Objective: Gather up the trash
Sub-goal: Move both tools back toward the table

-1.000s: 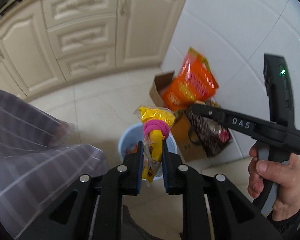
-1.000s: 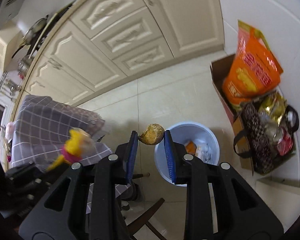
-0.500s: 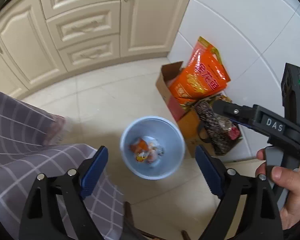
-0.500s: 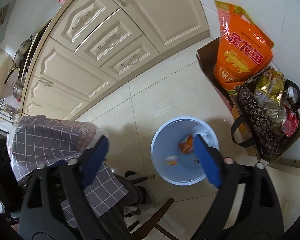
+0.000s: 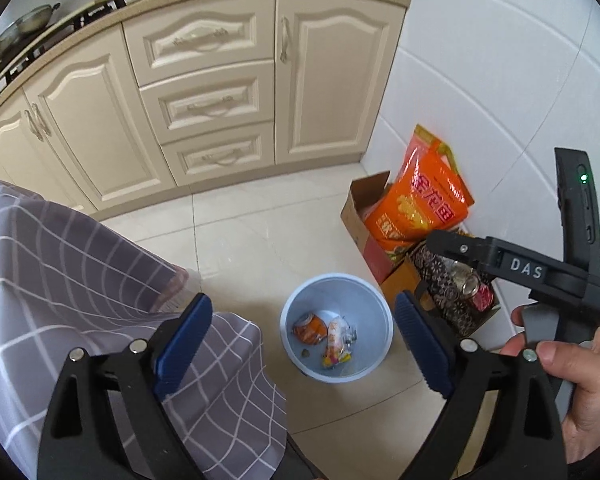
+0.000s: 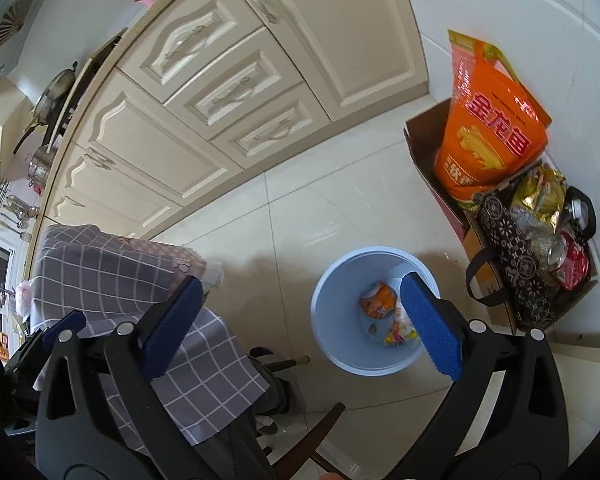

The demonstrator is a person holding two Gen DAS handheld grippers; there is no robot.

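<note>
A pale blue bin (image 5: 386, 320) (image 6: 324, 292) stands on the tiled floor below both grippers. Inside it lie an orange can (image 5: 309, 326) (image 6: 378, 300), a yellow and white wrapper (image 5: 334, 340) (image 6: 398, 334) and small scraps. My left gripper (image 5: 302, 300) hangs above the bin, its jaws opening wide with nothing between them. My right gripper (image 6: 300, 280) also hangs over the bin's left side, its jaws opening, with nothing between them. In the left wrist view a hand (image 5: 572, 368) holds the right tool's black handle at the right edge.
A table under a grey checked cloth (image 5: 80, 280) (image 6: 120, 280) lies left of the bin. Right of it, by the white wall, a cardboard box holds an orange bag (image 5: 420, 208) (image 6: 488, 132), beside a dark tote (image 6: 516, 264) of cans. Cream cabinets (image 5: 208, 108) close the far side.
A second ago the left gripper was shut on a yellow packet and the right on a brownish lump. Both have opened wide, those pieces are gone from the jaws, and both tools rose slightly.
</note>
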